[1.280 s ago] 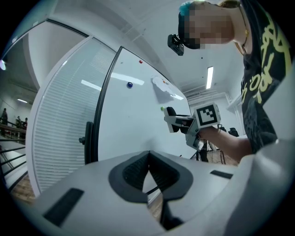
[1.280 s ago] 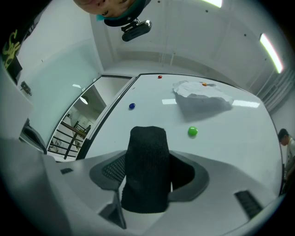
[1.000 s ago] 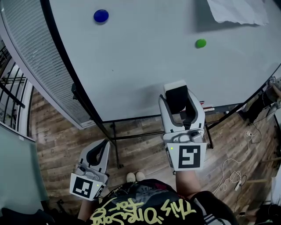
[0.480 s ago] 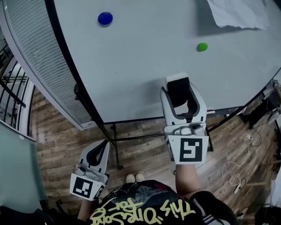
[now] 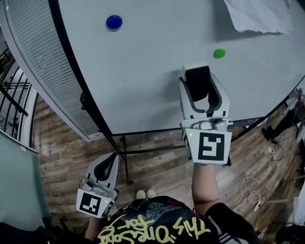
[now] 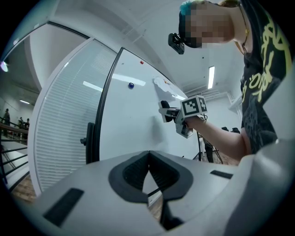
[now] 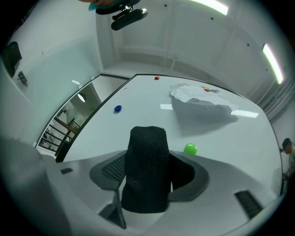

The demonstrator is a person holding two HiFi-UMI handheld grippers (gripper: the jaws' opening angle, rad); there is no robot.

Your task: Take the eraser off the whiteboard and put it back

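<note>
A black felt eraser (image 5: 197, 82) is clamped upright in my right gripper (image 5: 198, 76), which is shut on it. It is held against or just in front of the whiteboard (image 5: 152, 71); I cannot tell if it touches. In the right gripper view the eraser (image 7: 146, 170) fills the space between the jaws, with a green magnet (image 7: 190, 149) just beyond it. My left gripper (image 5: 108, 163) hangs low at the left, away from the board, jaws shut with nothing in them (image 6: 148, 156). The left gripper view shows the right gripper (image 6: 165, 110) at the board.
On the board are a blue magnet (image 5: 114, 22), a green magnet (image 5: 219, 53) and a crumpled white paper (image 5: 259, 14) at the top right. A black stand leg (image 5: 125, 157) and cables (image 5: 252, 190) lie on the wooden floor. A blind-covered glass wall (image 5: 43, 71) is at left.
My right gripper has carried the eraser up the board, nearer the green magnet. The left gripper has stayed where it was.
</note>
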